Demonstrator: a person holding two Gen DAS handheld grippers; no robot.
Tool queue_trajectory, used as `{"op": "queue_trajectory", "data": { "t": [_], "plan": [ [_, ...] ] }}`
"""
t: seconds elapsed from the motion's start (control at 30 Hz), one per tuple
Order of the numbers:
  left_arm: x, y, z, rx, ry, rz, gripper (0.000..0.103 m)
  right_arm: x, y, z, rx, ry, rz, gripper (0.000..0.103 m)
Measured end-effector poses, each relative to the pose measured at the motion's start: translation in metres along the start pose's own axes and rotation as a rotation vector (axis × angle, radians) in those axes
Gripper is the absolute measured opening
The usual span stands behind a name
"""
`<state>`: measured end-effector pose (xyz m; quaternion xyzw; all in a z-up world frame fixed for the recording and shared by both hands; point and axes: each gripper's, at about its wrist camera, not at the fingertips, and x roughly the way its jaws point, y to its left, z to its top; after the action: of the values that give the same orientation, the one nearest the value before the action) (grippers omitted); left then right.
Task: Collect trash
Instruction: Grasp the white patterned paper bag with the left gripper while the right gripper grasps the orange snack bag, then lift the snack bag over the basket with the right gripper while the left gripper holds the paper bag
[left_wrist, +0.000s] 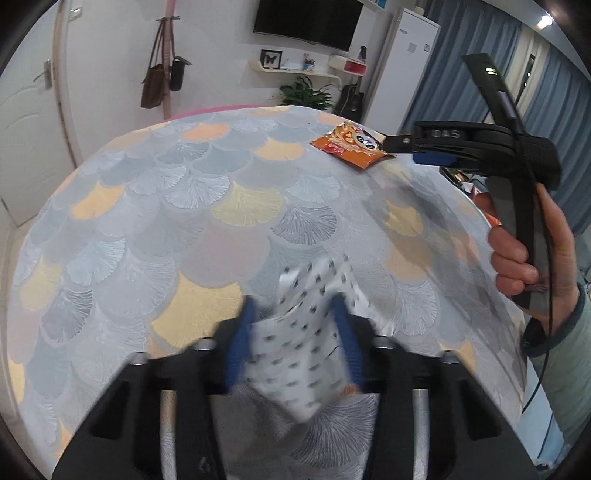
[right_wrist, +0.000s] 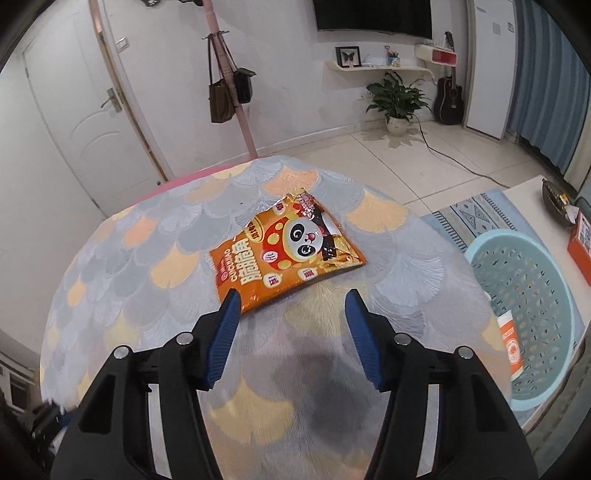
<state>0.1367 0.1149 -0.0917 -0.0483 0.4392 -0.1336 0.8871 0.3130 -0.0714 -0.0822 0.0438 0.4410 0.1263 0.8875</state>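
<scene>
Round worktop in a fan-patterned cloth, snack trash on it.
Left hand-held gripper pinches a crumpled white dotted wrapper; right hand-held gripper, spread, hovers just beside the orange panda snack bag.

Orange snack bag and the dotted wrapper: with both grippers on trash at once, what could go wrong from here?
1. The right gripper is open, and only a corner of the orange snack bag lies by one finger; closing now may pinch only the edge or push the flat bag across the tablecloth.
2. The left gripper is shut on the crumpled dotted wrapper, much of which hangs free and could slip.
3. The blue basket sits beside the table, so a drop could miss.
</scene>
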Motion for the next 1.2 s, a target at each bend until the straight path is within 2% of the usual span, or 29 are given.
{"op": "queue_trajectory", "data": {
  "t": [0.1, 0.17, 0.27, 0.37, 0.47, 0.6, 0.67, 0.7, 0.77, 0.8, 0.87, 0.93, 1.03, 1.2],
  "plan": [
    [-0.002, -0.001, 0.002, -0.017, -0.002, 0.004, 0.011, 0.013, -0.001, 0.003, 0.027, 0.030, 0.007, 0.055],
    [-0.009, -0.001, 0.008, -0.030, -0.028, 0.008, 0.008, 0.021, -0.002, 0.003, 0.042, 0.052, 0.015, 0.055],
    [-0.019, 0.000, 0.019, -0.050, -0.077, 0.017, 0.008, 0.027, 0.001, 0.001, 0.044, 0.053, 0.014, 0.056],
    [-0.017, 0.007, 0.029, -0.081, -0.118, 0.066, 0.008, 0.031, 0.005, 0.006, 0.044, 0.054, 0.009, 0.058],
    [-0.010, 0.017, 0.032, -0.128, -0.139, 0.054, 0.008, 0.036, 0.006, 0.013, 0.064, 0.050, 0.009, 0.058],
    [-0.002, 0.025, 0.027, -0.178, -0.165, 0.052, 0.008, 0.043, 0.013, 0.019, 0.039, 0.021, -0.039, 0.058],
    [-0.007, 0.022, 0.027, -0.169, -0.195, 0.062, 0.008, 0.046, 0.021, 0.020, 0.002, 0.006, -0.085, 0.057],
    [-0.008, 0.020, 0.027, -0.163, -0.200, 0.061, 0.008, 0.047, 0.024, 0.020, -0.012, 0.006, -0.106, 0.055],
    [-0.009, 0.015, 0.026, -0.144, -0.206, 0.086, 0.008, 0.049, 0.029, 0.021, -0.037, 0.002, -0.147, 0.043],
    [-0.010, 0.014, 0.025, -0.138, -0.210, 0.094, 0.008, 0.048, 0.030, 0.021, -0.042, -0.003, -0.153, 0.033],
    [-0.013, 0.010, 0.024, -0.126, -0.222, 0.100, 0.008, 0.048, 0.031, 0.020, -0.049, -0.008, -0.150, 0.018],
    [-0.013, 0.010, 0.024, -0.122, -0.225, 0.101, 0.008, 0.046, 0.029, 0.020, -0.044, -0.013, -0.136, 0.010],
    [-0.015, 0.012, 0.024, -0.125, -0.235, 0.095, 0.008, 0.040, 0.028, 0.017, -0.036, -0.041, -0.109, 0.005],
    [-0.017, 0.014, 0.024, -0.127, -0.246, 0.091, 0.008, 0.023, 0.024, 0.016, -0.021, -0.119, -0.065, 0.003]
  ]
}}
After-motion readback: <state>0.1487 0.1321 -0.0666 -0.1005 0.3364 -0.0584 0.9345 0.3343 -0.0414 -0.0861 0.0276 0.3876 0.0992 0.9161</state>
